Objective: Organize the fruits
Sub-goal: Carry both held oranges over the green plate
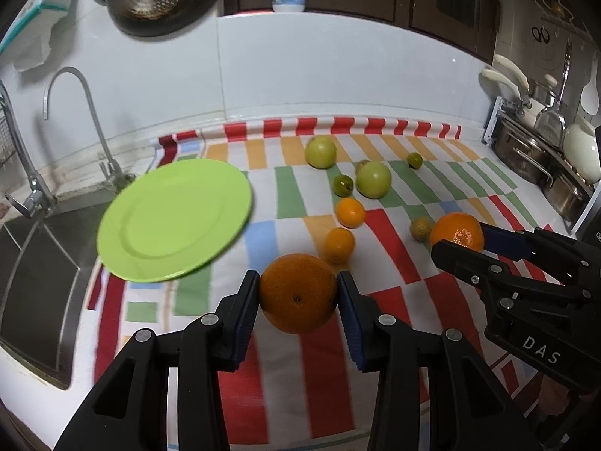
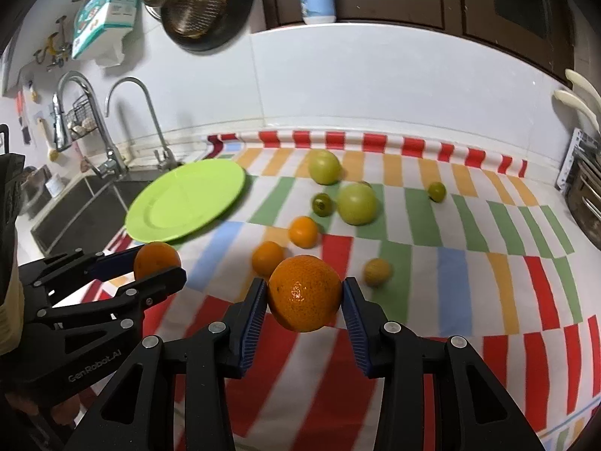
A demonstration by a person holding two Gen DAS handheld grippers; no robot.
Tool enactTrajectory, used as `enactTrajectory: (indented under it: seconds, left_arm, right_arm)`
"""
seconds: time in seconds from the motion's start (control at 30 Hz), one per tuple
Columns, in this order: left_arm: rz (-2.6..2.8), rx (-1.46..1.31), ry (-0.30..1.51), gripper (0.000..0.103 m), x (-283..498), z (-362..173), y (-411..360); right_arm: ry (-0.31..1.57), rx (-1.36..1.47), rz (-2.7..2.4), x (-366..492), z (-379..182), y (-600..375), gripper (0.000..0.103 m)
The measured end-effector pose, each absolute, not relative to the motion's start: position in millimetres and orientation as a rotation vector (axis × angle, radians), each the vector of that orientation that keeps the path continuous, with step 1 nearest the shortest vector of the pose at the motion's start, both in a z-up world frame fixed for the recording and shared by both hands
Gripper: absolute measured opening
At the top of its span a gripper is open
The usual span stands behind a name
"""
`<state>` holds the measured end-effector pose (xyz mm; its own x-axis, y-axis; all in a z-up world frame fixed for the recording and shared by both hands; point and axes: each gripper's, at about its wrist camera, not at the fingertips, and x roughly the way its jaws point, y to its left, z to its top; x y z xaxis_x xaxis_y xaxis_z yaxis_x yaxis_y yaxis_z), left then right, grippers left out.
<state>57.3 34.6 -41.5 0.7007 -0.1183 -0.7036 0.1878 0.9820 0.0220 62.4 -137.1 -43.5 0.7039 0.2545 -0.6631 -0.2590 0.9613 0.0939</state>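
Note:
My left gripper is shut on a large orange, held above the cloth; it also shows at the left of the right wrist view. My right gripper is shut on another orange, which shows at the right of the left wrist view. A light green plate lies empty on the cloth's left part. Two small oranges, two big green fruits, small green fruits and a brownish one lie on the cloth.
A striped cloth covers the counter. A sink with taps is at the left. Pots and a rack stand at the right. A white tiled wall is behind.

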Motion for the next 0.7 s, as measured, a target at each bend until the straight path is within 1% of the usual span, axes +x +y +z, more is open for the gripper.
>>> enactTrajectory:
  seconds: [0.43, 0.7]
  left_arm:
    - [-0.129, 0.115, 0.703, 0.041, 61, -16, 103]
    - [-0.115, 0.121, 0.692, 0.041, 78, -13, 143]
  right_arm:
    - [0.665, -0.013, 0.336, 71, -20, -73, 0.042]
    - [0.621, -0.043, 0.383, 88, -9, -26, 0.042]
